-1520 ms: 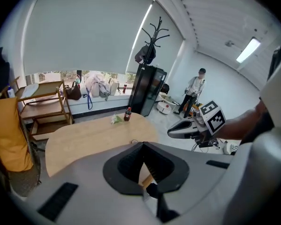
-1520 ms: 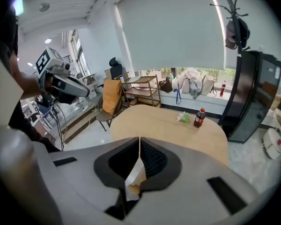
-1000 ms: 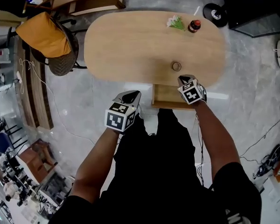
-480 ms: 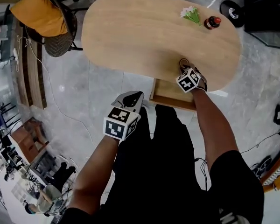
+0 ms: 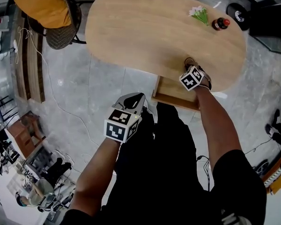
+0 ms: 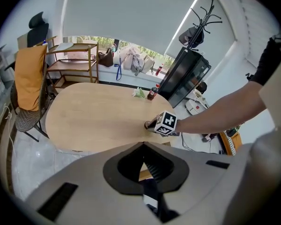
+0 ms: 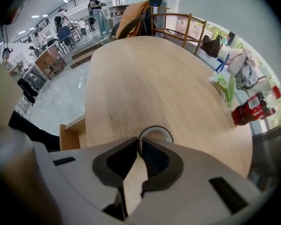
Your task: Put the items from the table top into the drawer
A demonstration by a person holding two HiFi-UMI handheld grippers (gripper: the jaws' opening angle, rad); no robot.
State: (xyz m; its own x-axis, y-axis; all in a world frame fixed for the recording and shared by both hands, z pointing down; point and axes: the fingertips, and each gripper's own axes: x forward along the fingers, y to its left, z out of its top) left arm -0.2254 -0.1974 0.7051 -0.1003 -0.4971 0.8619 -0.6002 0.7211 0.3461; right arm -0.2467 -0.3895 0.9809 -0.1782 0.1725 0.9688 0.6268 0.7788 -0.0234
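Though slightly blurred at the right gripper, seemingly pinched on the near rim of the tape roll, just ahead on the table. Left of those jaws, open drawer. Pressed together on nothing at the left gripper.

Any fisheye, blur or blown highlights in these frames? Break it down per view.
Head view: mild wide-angle bend along the table edge, otherwise sharp, even light. Left gripper view: strong fisheye with black corners, far window strip bright, left tool close and soft. Right gripper view: same fisheye and dark corners, wood grain smeared, right tool out of focus at the tape roll.
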